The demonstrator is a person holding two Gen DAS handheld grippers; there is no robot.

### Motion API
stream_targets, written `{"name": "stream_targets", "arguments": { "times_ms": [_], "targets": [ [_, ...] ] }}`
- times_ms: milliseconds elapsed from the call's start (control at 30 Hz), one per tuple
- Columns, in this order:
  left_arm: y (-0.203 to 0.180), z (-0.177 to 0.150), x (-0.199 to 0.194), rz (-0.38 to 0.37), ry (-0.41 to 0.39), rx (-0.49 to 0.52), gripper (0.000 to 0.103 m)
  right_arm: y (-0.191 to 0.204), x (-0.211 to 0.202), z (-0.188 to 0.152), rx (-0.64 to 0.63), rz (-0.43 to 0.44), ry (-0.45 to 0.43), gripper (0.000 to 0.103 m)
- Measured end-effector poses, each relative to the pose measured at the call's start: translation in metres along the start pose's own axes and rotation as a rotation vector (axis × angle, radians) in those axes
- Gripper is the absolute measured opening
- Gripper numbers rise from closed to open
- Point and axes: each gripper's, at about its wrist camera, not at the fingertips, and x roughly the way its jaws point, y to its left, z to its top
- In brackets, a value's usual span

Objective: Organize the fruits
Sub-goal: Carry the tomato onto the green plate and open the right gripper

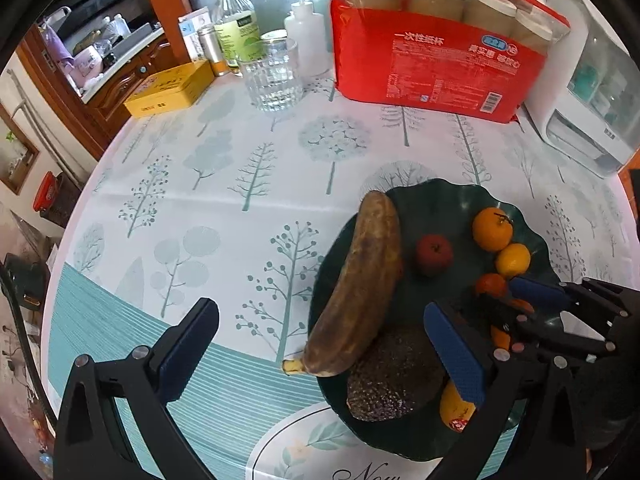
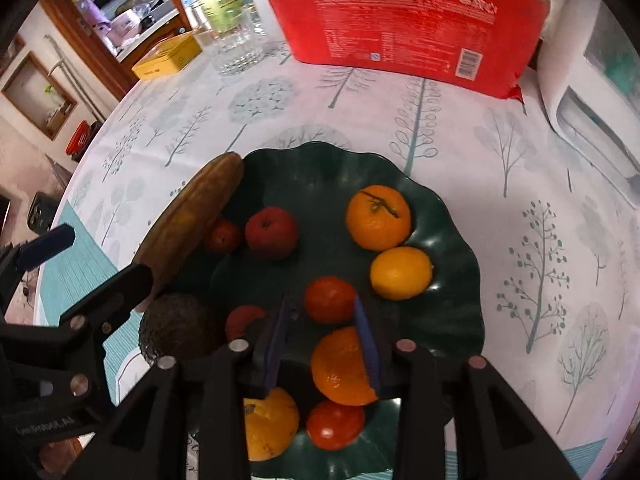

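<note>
A dark green wavy plate (image 2: 452, 320) holds the fruit. A browned banana (image 1: 368, 280) leans on its left rim, beside a dark avocado (image 1: 392, 376). My left gripper (image 1: 320, 320) is open wide, its fingers straddling both without touching. On the plate also lie a red apple (image 2: 272, 232), a large orange (image 2: 378, 216), a lemon (image 2: 401, 273) and a tangerine (image 2: 330, 299). My right gripper (image 2: 322, 320) hangs low over the plate's near side. A small orange (image 2: 340, 368) lies between its fingers. The right pad overlaps it and the left pad stands apart. More fruit lies under the fingers.
At the back stand a red pack of paper cups (image 1: 436, 68), a ribbed glass (image 1: 274, 76), a yellow tin (image 1: 170, 88) and bottles (image 1: 234, 24). A white appliance (image 1: 592, 92) sits at the right. The round table's edge (image 1: 80, 208) curves along the left.
</note>
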Motion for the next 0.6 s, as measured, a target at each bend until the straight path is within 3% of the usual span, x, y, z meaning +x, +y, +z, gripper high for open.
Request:
{"name": "stream_targets", "arguments": {
  "times_ms": [333, 600],
  "targets": [
    [0.012, -0.007, -0.023, -0.009, -0.026, -0.026, 0.102, 0.012, -0.024, -0.011, -0.002, 0.003, -0.044, 0.042],
    [0.022, -0.025, -0.065, -0.014, -0.072, -0.028, 0.102, 0.019, -0.059, -0.026, 0.042, 0.003, -0.095, 0.045]
  ]
}}
